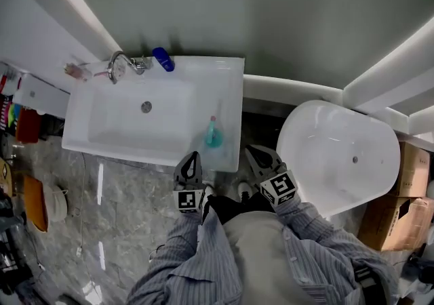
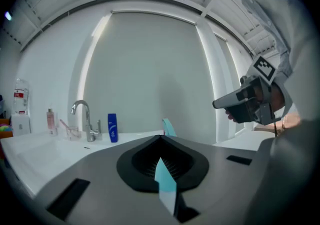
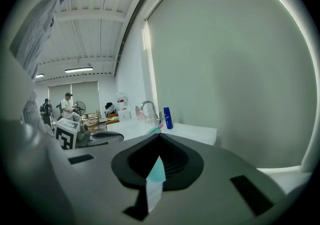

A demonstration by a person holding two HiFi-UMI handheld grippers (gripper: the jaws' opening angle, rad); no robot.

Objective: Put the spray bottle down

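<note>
Only head view shows whole spray bottle (image 1: 213,135) on sink (image 1: 229,70); hand-held grippers (image 1: 192,157) (image 1: 257,152) both closed.

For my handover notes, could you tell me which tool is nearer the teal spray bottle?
Left. The left tool is just short of the spray bottle, slightly to its left; the right tool is farther off to its right.

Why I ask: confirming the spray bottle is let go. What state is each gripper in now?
Left gripper: shut, holding nothing.
Right gripper: shut, holding nothing.
</note>
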